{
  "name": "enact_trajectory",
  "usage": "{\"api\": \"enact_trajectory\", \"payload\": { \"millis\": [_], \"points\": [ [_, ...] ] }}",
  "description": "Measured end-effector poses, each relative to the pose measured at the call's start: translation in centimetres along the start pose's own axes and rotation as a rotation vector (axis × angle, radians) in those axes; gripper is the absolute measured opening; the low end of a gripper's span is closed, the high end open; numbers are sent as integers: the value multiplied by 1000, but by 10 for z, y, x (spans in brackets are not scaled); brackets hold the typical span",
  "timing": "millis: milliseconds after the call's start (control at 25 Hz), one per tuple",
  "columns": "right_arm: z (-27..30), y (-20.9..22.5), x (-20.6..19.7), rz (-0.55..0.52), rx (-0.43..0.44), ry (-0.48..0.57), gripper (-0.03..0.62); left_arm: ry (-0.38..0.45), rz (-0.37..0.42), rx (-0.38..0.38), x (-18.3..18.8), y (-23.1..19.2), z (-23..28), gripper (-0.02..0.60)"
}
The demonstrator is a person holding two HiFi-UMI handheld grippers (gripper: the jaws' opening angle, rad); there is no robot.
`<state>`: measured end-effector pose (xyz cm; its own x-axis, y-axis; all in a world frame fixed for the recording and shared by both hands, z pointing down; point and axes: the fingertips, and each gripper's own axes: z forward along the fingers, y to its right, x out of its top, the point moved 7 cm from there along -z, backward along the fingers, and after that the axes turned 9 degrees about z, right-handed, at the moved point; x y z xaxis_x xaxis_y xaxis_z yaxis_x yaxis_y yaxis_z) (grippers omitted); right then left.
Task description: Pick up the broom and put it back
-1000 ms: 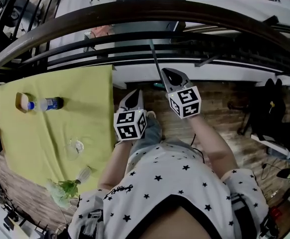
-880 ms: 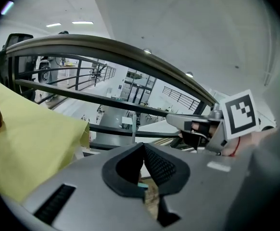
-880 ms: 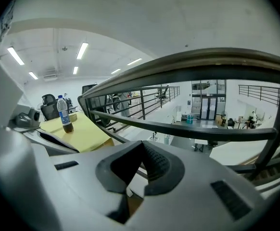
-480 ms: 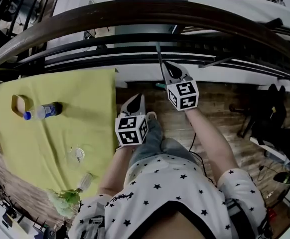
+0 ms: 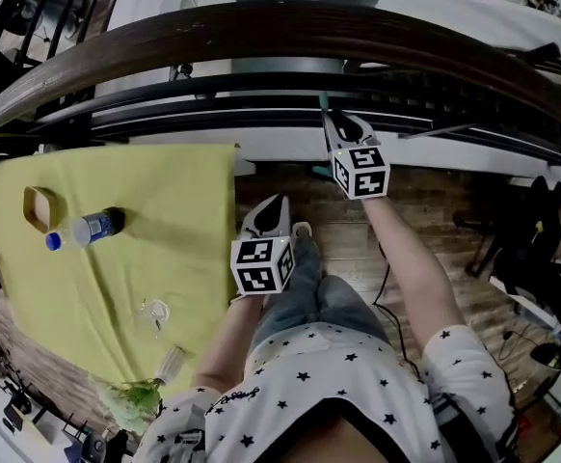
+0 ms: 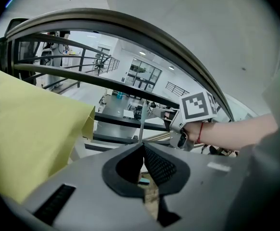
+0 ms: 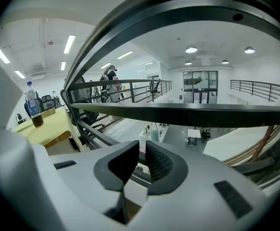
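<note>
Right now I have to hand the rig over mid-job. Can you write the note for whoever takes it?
Left gripper: shut, empty, held low, back from the railing.
Right gripper: up at the railing, jaws have just been opening. The broom handle seems to stand in the narrow gap, not clamped.
Broom: upright against the railing bars.
Done: broom looks put back and released.
Left: draw the right gripper back without knocking the handle.
</note>
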<state>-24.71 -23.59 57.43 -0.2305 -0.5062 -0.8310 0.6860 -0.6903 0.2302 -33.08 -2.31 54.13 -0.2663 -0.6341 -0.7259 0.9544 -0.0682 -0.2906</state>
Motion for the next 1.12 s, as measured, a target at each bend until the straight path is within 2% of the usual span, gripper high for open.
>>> {"api": "enact_trajectory", "payload": {
  "millis": [400,640,960,1120],
  "points": [
    [51,19,-20,-59,-38,-54,118,-31,-22,-8,-10,-10,17,11],
    [72,25,-22,-83,-65,-64,141,-42,-34,-6,-15,-14,23,11],
    [90,29,-21,-93,-97,-76,141,-59,-40,-5,-24,-18,22,11],
    [92,27,-21,-101,-105,-86,105,-60,-44,1,-25,-21,20,11]
  ]
}}
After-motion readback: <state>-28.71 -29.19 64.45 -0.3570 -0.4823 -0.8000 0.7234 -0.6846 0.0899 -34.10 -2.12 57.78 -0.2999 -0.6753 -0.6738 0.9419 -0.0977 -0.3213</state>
